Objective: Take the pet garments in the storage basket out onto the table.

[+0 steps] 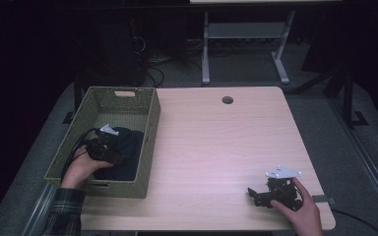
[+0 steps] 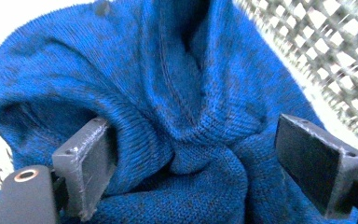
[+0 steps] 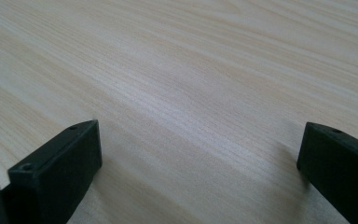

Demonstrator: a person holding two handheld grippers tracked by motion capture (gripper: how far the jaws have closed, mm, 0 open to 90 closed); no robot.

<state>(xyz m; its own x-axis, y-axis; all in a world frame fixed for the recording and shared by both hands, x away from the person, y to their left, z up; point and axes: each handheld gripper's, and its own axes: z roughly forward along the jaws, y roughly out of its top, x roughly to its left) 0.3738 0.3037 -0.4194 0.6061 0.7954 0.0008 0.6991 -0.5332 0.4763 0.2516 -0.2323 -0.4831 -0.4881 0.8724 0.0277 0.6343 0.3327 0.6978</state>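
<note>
Blue sweater (image 2: 177,93) in woven basket (image 1: 142,142) on pale wood table (image 1: 216,142); both hand-held grippers' jaws apart.

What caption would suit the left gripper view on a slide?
Open fingers straddle a bunched fold of a blue sweater inside a woven basket.

We see a soft blue knitted cloth (image 2: 177,107), a woven basket (image 1: 147,123), and a smooth, matt wooden counter (image 3: 191,84).
</note>
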